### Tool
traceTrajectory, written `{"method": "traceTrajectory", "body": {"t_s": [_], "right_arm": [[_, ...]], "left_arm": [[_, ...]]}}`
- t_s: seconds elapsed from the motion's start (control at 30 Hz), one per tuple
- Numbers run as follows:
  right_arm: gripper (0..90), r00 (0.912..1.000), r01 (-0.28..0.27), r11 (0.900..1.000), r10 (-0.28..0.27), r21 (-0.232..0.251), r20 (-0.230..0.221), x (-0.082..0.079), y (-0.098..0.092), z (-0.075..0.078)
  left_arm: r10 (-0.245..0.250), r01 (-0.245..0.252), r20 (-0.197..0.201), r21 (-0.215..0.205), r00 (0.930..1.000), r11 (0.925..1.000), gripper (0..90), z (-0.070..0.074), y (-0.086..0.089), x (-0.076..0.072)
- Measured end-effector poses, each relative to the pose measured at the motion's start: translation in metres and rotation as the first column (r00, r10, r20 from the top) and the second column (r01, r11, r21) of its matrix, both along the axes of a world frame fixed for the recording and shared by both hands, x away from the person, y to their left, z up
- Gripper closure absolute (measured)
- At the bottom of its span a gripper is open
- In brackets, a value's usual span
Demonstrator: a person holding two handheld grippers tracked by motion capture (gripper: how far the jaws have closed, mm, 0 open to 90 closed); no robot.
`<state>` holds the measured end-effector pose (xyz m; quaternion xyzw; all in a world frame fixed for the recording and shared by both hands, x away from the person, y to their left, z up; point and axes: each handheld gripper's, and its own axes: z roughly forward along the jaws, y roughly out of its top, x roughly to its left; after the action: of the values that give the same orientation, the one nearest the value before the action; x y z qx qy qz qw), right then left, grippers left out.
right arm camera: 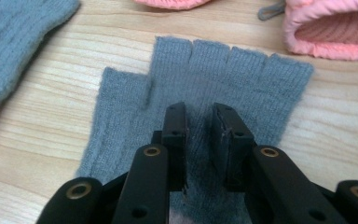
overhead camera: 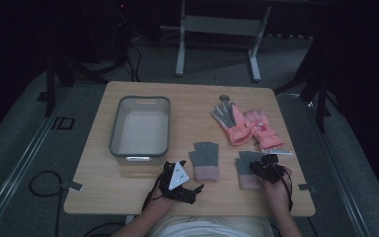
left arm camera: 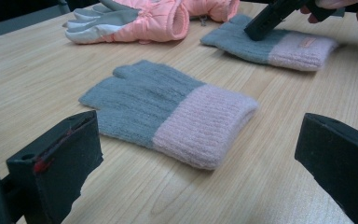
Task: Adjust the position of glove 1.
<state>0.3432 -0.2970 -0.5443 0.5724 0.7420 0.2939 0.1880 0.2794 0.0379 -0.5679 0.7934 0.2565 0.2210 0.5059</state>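
Right gripper view: your right gripper [right arm camera: 199,122], jaws narrow and empty, presses the grey glove [right arm camera: 242,79] at the table's [overhead camera: 94,163] four o'clock; pinch next, while your left gripper [left arm camera: 191,163] waits wide.

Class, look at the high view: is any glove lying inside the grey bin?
No: the grey bin holds nothing, and all four gloves lie on the table to its right.

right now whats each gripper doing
left gripper: jaws wide open, holding nothing.
right gripper: jaws slightly apart on the grey knit glove, not gripping it.
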Motion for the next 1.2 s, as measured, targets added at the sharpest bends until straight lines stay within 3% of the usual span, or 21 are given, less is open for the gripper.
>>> {"method": "traceTrajectory", "body": {"t_s": [0.23,0.33,0.37,0.43,0.47,0.5,0.53,0.6,0.7,0.8,0.9,1.07,1.2], "right_arm": [[66.0,0.9991,-0.042,0.999,0.042,-0.004,0.001,0.002,-0.003,0.003],[63.4,0.9955,-0.088,0.996,0.088,0.006,0.035,0.000,-0.007,0.010],[62.6,0.9923,-0.118,0.993,0.118,-0.011,0.038,0.000,-0.008,0.012],[62.1,0.9777,-0.204,0.978,0.205,-0.038,0.044,-0.001,-0.010,0.014],[62.1,0.9777,-0.204,0.978,0.205,-0.038,0.044,-0.001,-0.010,0.014],[59.7,0.9607,-0.275,0.960,0.276,-0.049,0.026,0.000,-0.014,0.017],[59.6,0.9539,-0.299,0.953,0.300,-0.050,0.014,0.002,-0.016,0.017],[58.8,0.9446,-0.328,0.944,0.328,-0.038,-0.011,0.005,-0.019,0.019],[57.8,0.9404,-0.340,0.938,0.339,-0.065,-0.032,0.006,-0.018,0.018],[57.6,0.9403,-0.340,0.938,0.338,-0.066,-0.041,0.004,-0.018,0.014],[58.5,0.9467,-0.321,0.945,0.318,-0.059,-0.053,0.004,-0.020,0.009],[59.6,0.9433,-0.329,0.941,0.324,-0.073,-0.071,0.004,-0.021,0.006],[61.9,0.9517,-0.305,0.949,0.300,-0.086,-0.066,0.003,-0.019,0.005]], "left_arm": [[0.000,0.000,0.000,0.001,1.0000,1.0000,0.0,0.000,0.000,0.000],[0.001,-0.001,0.000,-0.001,1.0000,1.0000,0.0,0.000,0.000,0.000],[0.001,-0.001,0.000,-0.001,1.0000,1.0000,0.0,0.000,0.000,0.000],[0.001,-0.001,0.000,-0.002,1.0000,1.0000,0.0,0.000,0.000,0.000],[0.001,-0.001,0.000,-0.002,1.0000,1.0000,0.0,0.000,0.000,0.000],[0.003,-0.003,-0.001,-0.005,1.0000,1.0000,0.0,0.000,0.000,0.000],[0.003,-0.003,-0.001,-0.003,1.0000,1.0000,0.0,0.000,0.000,0.000],[0.004,-0.004,-0.003,-0.004,1.0000,1.0000,0.0,0.000,0.000,0.000],[0.004,-0.004,-0.003,-0.005,1.0000,1.0000,0.0,0.000,0.000,0.001],[0.007,-0.007,-0.004,-0.011,1.0000,0.9999,0.0,0.000,0.000,0.000],[0.008,-0.008,0.000,-0.009,1.0000,0.9999,0.0,0.000,0.000,0.000],[0.008,-0.008,0.002,-0.009,1.0000,0.9999,0.0,0.000,0.000,0.000],[0.009,-0.009,0.001,-0.011,1.0000,0.9999,0.0,0.000,0.000,0.000]]}}
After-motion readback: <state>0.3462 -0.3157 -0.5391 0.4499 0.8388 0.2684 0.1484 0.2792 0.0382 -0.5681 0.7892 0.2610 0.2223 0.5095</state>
